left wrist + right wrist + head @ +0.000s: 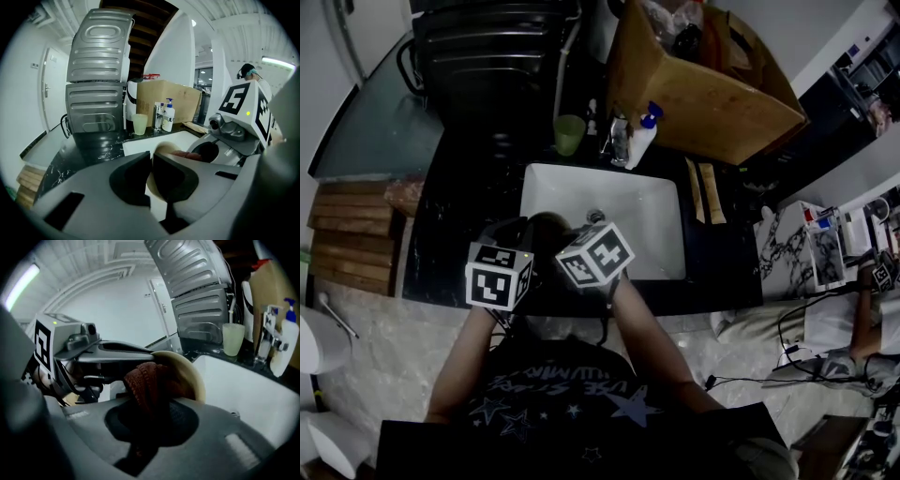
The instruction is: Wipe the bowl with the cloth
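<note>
Over the white sink (649,217), my left gripper (151,161) is shut on the rim of a cream bowl (159,151), which it holds tilted on its side. My right gripper (151,405) is shut on a reddish-brown cloth (146,379). The cloth is bunched and pressed into the hollow of the bowl (188,372). In the head view only the two marker cubes show, the left gripper (499,274) beside the right gripper (595,253); the jaws are hidden beneath them. In the left gripper view the cloth (186,154) peeks past the bowl's edge.
At the back of the sink stand a faucet (619,141), a white pump bottle (641,142) and a pale green cup (569,134). A cardboard box (703,84) and a dark ribbed appliance (497,47) sit behind. Black marbled counter (459,216) surrounds the sink.
</note>
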The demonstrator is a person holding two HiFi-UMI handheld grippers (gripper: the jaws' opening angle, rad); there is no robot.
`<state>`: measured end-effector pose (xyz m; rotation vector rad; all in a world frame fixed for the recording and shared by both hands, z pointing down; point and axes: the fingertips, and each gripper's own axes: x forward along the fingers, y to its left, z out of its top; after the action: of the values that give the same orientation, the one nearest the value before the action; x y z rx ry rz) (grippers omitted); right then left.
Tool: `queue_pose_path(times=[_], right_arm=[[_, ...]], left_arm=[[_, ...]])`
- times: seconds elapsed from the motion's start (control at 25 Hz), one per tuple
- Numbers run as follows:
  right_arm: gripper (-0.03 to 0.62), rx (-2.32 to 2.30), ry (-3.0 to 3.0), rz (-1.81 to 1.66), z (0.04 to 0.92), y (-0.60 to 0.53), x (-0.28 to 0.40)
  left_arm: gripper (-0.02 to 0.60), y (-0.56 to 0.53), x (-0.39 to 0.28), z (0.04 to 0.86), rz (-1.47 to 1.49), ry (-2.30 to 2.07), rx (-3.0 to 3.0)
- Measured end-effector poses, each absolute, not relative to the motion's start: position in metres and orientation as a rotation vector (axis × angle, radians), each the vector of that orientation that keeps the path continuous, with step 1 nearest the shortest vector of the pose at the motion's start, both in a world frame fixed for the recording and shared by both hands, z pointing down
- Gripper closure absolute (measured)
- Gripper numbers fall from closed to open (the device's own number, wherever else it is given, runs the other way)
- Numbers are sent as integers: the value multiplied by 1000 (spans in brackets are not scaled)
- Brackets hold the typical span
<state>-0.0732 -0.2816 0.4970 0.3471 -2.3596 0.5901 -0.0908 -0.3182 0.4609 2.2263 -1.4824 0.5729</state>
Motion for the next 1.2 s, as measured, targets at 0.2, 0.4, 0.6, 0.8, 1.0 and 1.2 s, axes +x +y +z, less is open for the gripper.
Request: queue_pose_path(times=[0.2,0.4,0.6,0.8,1.0,1.2], right_arm=[[539,344,-2436,726,491,-281,-88],[539,345,-2511,878,483,-284,-97],[539,408,-2549,894,476,-295,-94],[539,434,-2578,858,472,-298,-91],[539,472,-2697,822,443,-302,-80],[538,576,-2778,636,411,-314,-46]], left_arm=[[558,-316,-100,457,551,-1495,2217],[558,-311,-109,459,531,-1485,2199],[558,-312,-116,460,511,-1487,2196],[558,-312,-127,470,505,-1483,2157],[560,-315,-140,476,489,-1489,2119],[560,-317,-164,477,427,-1500,2057]])
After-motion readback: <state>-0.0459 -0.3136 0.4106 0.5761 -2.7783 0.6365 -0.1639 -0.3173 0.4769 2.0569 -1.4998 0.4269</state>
